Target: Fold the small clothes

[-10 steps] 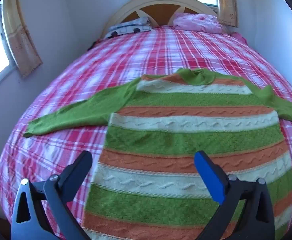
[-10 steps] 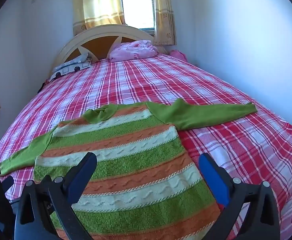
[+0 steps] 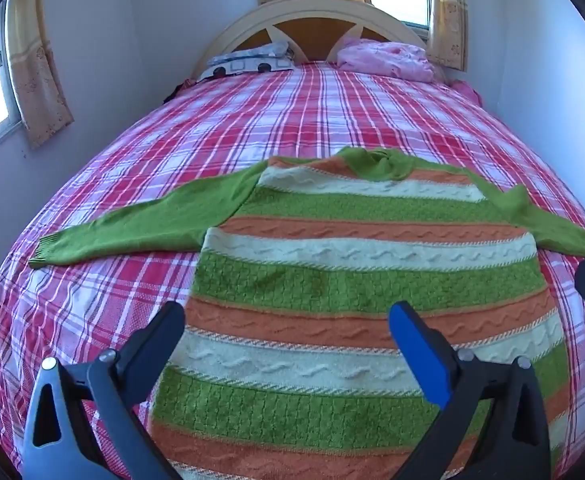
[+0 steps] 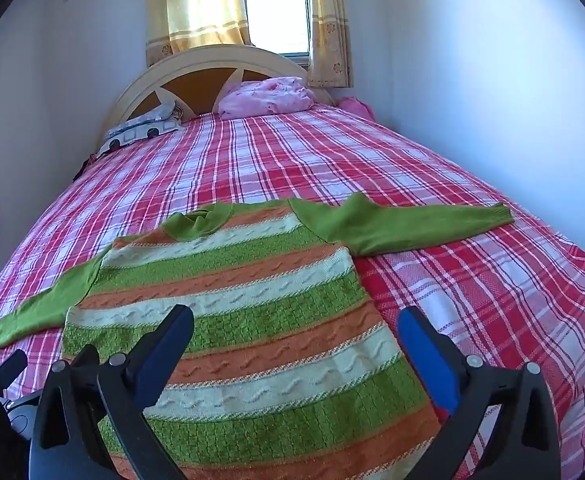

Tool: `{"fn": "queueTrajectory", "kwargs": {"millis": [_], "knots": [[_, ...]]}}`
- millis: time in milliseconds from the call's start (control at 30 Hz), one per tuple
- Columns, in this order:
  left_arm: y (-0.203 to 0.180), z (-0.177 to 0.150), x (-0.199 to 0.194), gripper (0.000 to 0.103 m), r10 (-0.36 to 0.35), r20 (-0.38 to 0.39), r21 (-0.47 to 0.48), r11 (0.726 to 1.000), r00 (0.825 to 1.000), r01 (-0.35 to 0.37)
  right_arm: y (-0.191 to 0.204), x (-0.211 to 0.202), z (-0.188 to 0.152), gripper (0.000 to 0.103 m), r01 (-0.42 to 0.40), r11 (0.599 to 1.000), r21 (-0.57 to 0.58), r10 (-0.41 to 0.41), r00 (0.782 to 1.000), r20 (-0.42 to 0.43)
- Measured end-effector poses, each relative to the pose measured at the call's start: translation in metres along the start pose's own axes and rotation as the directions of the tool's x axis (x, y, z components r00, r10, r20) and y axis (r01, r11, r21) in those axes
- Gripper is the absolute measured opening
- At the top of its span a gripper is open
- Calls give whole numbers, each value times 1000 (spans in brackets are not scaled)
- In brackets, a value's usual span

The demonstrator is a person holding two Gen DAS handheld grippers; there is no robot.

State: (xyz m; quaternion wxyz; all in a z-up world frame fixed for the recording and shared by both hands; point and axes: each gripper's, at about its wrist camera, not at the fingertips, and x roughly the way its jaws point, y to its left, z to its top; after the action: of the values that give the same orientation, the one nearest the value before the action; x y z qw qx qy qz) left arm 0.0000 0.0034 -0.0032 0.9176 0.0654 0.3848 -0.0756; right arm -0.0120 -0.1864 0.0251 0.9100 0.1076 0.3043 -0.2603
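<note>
A small knitted sweater [image 3: 356,272] [image 4: 244,320] with green, orange and cream stripes lies flat on the plaid bed, collar toward the headboard. Its green sleeves stretch out sideways: the left sleeve [image 3: 140,224] and the right sleeve [image 4: 408,224]. My left gripper [image 3: 288,320] hovers open above the lower left part of the sweater body, nothing between its fingers. My right gripper [image 4: 296,324] hangs open over the lower right part near the side seam, also holding nothing. A piece of the right gripper shows at the right edge of the left wrist view.
The bed [image 3: 292,120] with red and white plaid sheet fills the room between walls. At the headboard [image 4: 196,68] lie a patterned pillow [image 3: 248,62] and a pink bundle [image 4: 268,96]. Curtained windows are behind and to the left.
Both grippers have shifted only slightly over the sweater; the sweater lies as before and both stay open.
</note>
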Motion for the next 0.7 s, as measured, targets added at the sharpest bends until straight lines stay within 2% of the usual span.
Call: {"fn": "queueTrajectory", "kwargs": {"millis": [133,700], "knots": [[-2,-3,-2,103,-2,-3,11,1000,1000,2,4,-41,-18,102,2,1000,-3,-2,1000,3],[-2,-4,-2,103,-16,-14,36,999,1000,17,3,-44,-29,102,14,1000,-15,-15,1000,-25]]}}
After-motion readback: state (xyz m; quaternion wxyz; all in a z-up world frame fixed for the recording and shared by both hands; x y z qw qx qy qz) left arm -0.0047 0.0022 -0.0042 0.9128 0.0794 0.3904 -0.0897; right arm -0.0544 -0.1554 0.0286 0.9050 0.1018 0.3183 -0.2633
